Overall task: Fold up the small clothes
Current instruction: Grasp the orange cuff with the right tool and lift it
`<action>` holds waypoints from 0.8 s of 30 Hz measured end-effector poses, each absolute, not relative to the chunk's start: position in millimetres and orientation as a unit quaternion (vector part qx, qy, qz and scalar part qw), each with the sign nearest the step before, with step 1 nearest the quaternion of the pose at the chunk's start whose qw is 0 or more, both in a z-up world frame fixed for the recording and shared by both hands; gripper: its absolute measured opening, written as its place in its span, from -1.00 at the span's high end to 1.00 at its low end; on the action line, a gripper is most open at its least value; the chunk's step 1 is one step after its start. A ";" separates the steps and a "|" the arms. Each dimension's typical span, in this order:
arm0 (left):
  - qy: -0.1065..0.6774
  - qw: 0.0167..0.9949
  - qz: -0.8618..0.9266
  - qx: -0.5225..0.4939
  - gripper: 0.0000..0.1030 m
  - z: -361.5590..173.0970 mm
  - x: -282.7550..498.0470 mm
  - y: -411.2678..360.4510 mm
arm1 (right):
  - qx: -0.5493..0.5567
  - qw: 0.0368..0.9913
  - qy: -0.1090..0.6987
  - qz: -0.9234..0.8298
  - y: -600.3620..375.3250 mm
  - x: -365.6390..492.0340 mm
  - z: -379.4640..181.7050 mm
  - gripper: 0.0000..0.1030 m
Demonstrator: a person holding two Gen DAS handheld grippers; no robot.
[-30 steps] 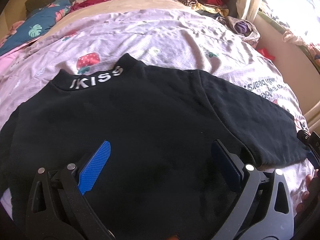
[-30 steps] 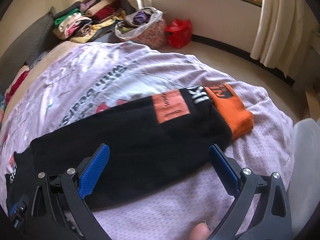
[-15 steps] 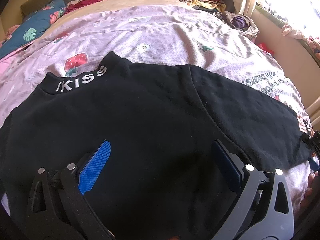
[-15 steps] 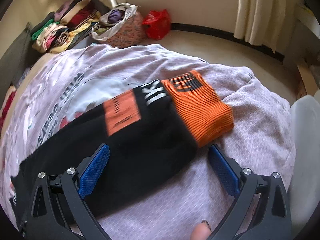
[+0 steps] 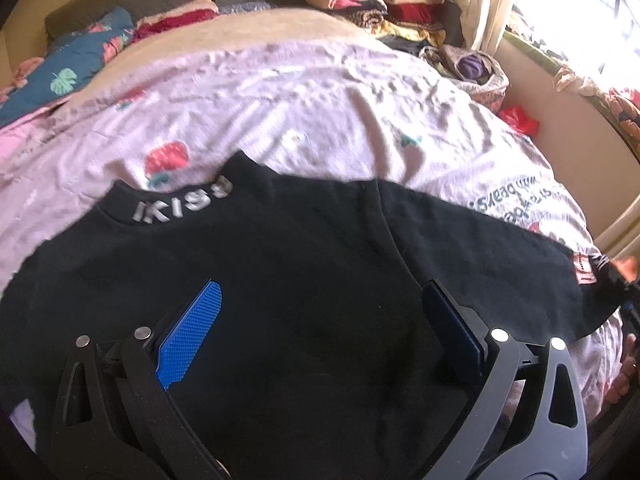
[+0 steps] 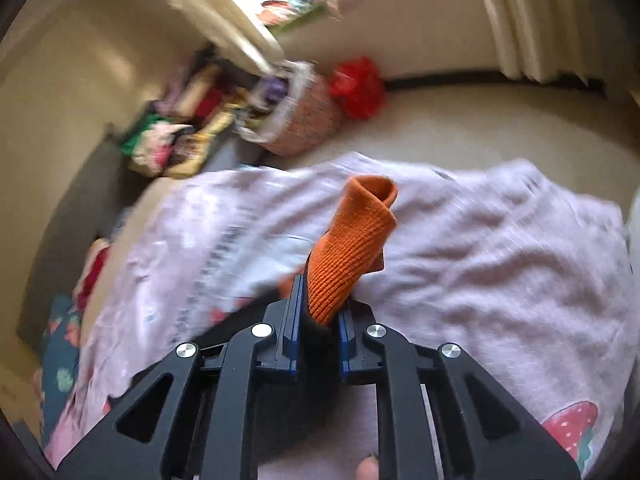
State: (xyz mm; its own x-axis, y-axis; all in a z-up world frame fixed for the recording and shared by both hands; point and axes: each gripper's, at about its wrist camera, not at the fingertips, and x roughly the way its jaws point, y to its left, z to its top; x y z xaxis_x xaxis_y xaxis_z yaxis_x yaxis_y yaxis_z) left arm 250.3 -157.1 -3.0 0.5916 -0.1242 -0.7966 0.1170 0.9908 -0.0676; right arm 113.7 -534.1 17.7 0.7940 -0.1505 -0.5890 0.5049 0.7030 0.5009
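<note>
On the pink bedspread (image 5: 360, 120) a black sweater (image 5: 300, 280) lies spread flat, its back up, the collar with silver lettering (image 5: 182, 206) toward the far side and one sleeve (image 5: 500, 264) running out to the right. The left gripper (image 5: 320, 340) hovers low over the body of the sweater with its blue pads (image 5: 192, 336) spread wide and nothing between them; it looks placed there to pin or steady the cloth while the other side works. At the right, the right gripper (image 6: 318, 320) is pressed together on the sleeve's orange cuff (image 6: 352, 248), which stands up out of the jaws and curls over at its top, so the sleeve end appears lifted off the bed. Holding by the ribbed cuff makes sense: it is the thickest, least slippery part, and it gives control of the whole sleeve. The likely step is carrying the sleeve leftward across the body for the first fold. The right view is blurred, so finer detail of the grip is unclear. Stacked clothes (image 5: 380, 0) sit far off.
</note>
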 end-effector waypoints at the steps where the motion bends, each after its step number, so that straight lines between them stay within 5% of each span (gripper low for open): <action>1: 0.443 0.894 -0.066 -0.004 -0.83 0.8 249.2 -154.2 | 0.329 0.893 0.256 -0.170 -525.6 114.9 24.8 0.75; 24: 0.430 0.899 -0.045 -0.070 -0.83 42.3 226.1 -40.0 | 0.170 0.951 0.246 0.080 -337.4 140.6 111.0 0.76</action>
